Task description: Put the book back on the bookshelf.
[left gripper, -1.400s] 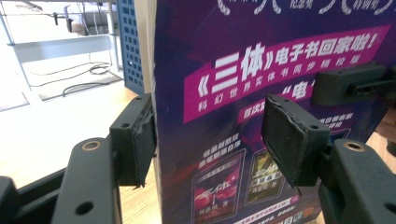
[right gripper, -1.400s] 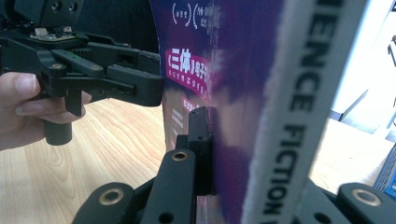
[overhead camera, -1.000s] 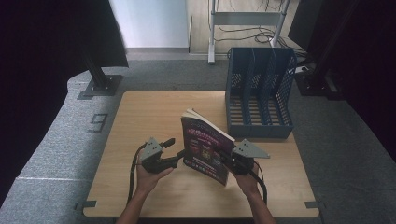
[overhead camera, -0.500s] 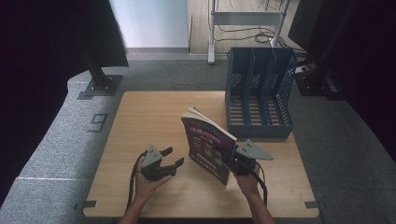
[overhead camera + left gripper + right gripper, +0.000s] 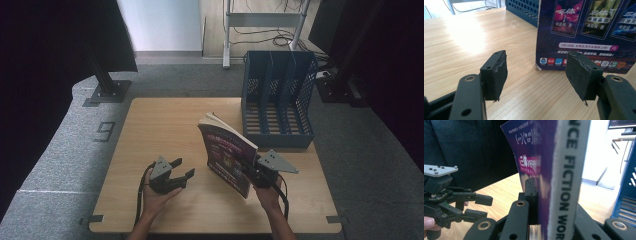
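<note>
Between R fingers (image 5: 530, 192): book (image 5: 227, 150) upright

We lose the magazine (image 5: 586, 32) past the top and right edges in the left gripper view, and its small print is too fine to read. In the right gripper view, the spine lettering (image 5: 569, 170) runs off both edges, and the right gripper (image 5: 541, 220) has one jaw hidden behind it.
</note>
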A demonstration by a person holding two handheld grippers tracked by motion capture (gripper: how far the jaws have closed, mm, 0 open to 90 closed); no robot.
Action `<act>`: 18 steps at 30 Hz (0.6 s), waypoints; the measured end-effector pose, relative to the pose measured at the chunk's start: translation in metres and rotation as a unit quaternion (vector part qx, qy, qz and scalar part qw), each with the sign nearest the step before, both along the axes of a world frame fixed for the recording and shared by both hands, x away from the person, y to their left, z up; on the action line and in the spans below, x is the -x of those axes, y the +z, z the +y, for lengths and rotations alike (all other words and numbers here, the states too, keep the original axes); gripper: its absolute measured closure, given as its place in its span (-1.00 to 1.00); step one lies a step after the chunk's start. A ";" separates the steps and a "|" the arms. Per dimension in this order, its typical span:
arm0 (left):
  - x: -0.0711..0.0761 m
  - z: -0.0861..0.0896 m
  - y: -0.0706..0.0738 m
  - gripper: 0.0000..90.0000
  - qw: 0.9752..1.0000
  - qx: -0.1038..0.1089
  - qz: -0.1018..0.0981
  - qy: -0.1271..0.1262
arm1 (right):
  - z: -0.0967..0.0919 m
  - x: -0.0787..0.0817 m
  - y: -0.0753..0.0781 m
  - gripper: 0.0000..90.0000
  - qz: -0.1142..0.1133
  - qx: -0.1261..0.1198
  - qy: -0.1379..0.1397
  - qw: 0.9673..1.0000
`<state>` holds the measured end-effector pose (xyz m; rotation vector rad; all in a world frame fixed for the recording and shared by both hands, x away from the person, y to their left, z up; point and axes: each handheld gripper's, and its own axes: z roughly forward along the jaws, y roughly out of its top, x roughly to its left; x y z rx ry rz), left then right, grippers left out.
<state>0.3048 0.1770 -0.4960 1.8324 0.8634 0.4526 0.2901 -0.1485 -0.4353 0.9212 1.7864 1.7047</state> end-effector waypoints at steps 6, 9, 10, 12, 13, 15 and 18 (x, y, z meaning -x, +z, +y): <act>-0.001 -0.001 -0.001 -0.24 1.000 0.000 0.004 0.007 | -0.004 0.003 0.004 0.82 -0.009 -0.006 -0.005 1.000; -0.002 -0.001 0.001 -0.24 1.000 0.002 0.008 0.007 | -0.006 0.004 0.005 0.82 -0.011 -0.010 -0.009 1.000; -0.002 0.001 0.002 -0.24 1.000 0.007 0.007 0.009 | -0.007 0.003 0.005 0.82 -0.011 -0.012 -0.009 1.000; -0.003 0.003 0.003 -0.24 1.000 0.012 0.009 0.013 | -0.009 0.003 0.006 0.82 -0.012 -0.015 -0.011 1.000; -0.003 0.004 0.002 -0.24 1.000 0.011 0.011 0.015 | -0.010 0.003 0.007 0.82 -0.014 -0.016 -0.011 1.000; -0.004 0.004 0.001 -0.24 1.000 0.007 0.015 0.017 | -0.011 0.003 0.007 0.82 -0.015 -0.015 -0.015 1.000; -0.003 0.004 0.001 -0.24 1.000 0.006 0.017 0.017 | -0.012 0.004 0.008 0.82 -0.017 -0.012 -0.023 1.000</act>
